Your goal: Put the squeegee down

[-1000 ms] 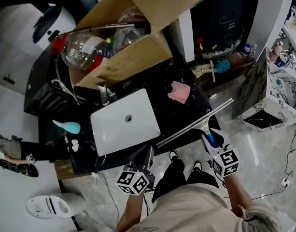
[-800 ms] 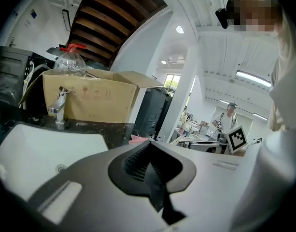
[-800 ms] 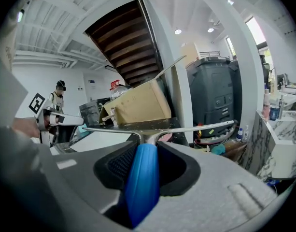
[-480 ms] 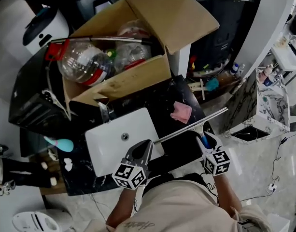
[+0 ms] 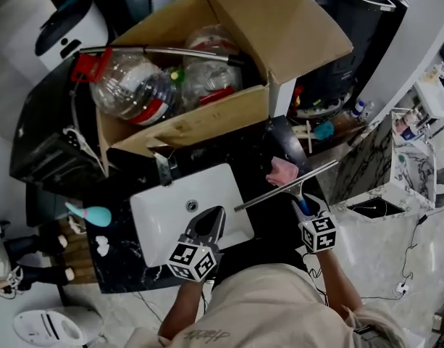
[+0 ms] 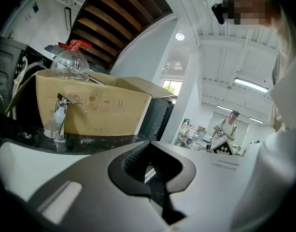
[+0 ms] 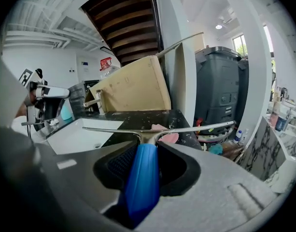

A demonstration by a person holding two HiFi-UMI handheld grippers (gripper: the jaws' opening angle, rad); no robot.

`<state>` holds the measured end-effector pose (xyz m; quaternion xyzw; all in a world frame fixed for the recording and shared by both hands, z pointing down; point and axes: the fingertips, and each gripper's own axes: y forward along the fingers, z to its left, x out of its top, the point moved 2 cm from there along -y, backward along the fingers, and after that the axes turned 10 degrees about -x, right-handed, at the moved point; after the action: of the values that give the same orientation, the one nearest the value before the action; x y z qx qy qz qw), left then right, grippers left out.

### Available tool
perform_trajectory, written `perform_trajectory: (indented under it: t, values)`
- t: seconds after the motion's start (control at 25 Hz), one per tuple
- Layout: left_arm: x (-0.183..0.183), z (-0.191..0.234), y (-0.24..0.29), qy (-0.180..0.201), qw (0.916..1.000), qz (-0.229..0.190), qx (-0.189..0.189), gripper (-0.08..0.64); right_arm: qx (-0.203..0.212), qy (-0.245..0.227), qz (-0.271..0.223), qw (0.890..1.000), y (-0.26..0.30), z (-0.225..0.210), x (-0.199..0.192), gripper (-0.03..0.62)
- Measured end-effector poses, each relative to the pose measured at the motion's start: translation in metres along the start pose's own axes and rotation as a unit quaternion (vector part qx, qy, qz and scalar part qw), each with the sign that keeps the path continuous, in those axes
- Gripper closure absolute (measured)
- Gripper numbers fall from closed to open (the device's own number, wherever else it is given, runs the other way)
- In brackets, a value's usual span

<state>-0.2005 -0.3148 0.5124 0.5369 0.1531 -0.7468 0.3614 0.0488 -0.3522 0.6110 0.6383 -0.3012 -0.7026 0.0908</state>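
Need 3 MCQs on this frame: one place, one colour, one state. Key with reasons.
1. The pink cloth lies: A on a shelf; B in a bucket; C on the black counter, right of the sink.
2. The squeegee handle is: A blue; B red; C green.
3. The right gripper is: A open, empty; B shut on the squeegee handle; C shut on the cloth.
Key: 1 C, head view shows it on the counter. 2 A, right gripper view shows blue. 3 B, the fingers clamp the handle.
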Motion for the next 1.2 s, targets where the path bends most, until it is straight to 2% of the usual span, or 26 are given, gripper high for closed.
perform_trajectory:
  t: [0.36,0.68,1.0,1.2]
  values:
    - [0.004,-0.008,0.000,-0.004,0.9983,0.003,0.057,0.543,0.043,-0.015,0.046,0.998,0.036,-0.001,-0.019,0.462]
    - [0.010,-0.021,0.000,0.008,0.9962,0.002,0.086,0.543,0.051,-0.060,0.059,0.995,0.048,-0.001,-0.029,0.460]
    - [0.007,-0.029,-0.002,0.016,0.9954,0.004,0.095,0.543,0.039,-0.049,0.046,0.997,0.038,-0.002,-0.024,0.454]
    - [0.001,-0.035,0.011,0.016,0.9968,0.010,0.078,0.543,0.048,-0.042,0.020,0.998,0.018,-0.006,-0.007,0.454]
